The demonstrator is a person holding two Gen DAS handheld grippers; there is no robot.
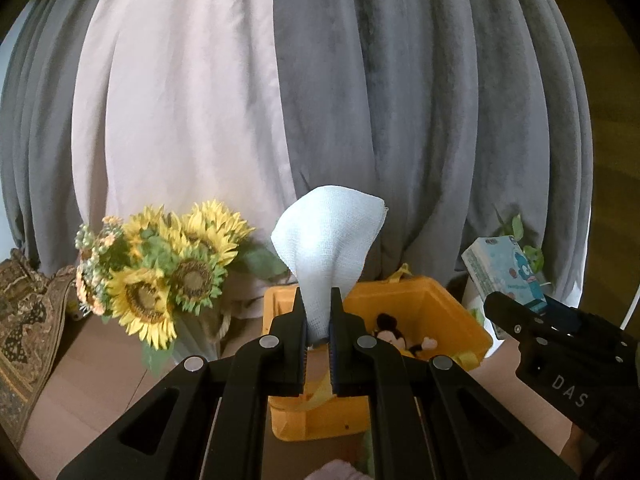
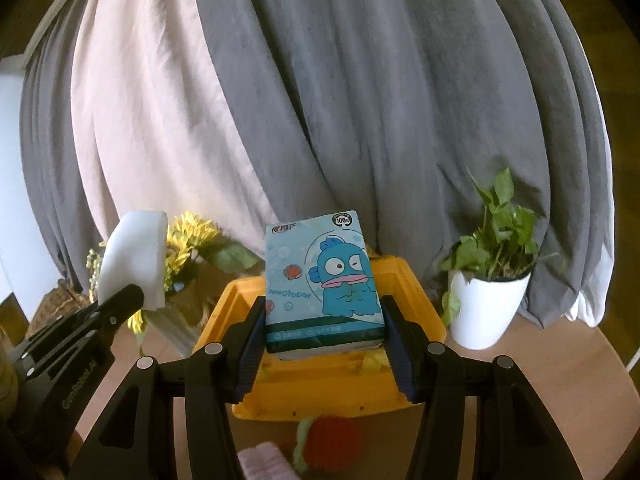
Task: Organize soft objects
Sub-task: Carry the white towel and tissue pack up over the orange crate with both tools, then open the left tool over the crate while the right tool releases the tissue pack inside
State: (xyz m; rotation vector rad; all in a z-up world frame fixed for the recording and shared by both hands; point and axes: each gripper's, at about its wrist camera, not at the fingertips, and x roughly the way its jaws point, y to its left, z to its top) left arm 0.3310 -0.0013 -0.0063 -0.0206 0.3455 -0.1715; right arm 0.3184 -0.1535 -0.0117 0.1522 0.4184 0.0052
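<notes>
Above the open yellow plastic bin (image 2: 404, 280): my left claw (image 1: 319, 308) pinches a pale blue gauze cloth (image 1: 326, 240), my right claw (image 2: 324, 336) clamps a blue cartoon-fish tissue pack (image 2: 320, 280). Black-eared plush mouse (image 1: 390, 334) already inside; both carried items not yet dropped in.

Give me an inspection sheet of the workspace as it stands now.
Surface: brown table, mostly bare.
Job's things: white cloth and tissue pack held above the yellow bin; mouse plush inside the bin; knitted toy in front of it.
Clutter: sunflowers, potted plant.
Grippers: left hand-held gripper shut on the cloth; right hand-held gripper shut on the pack.
Cables: white cord at the right edge.
Surroundings: grey and pale curtains.
</notes>
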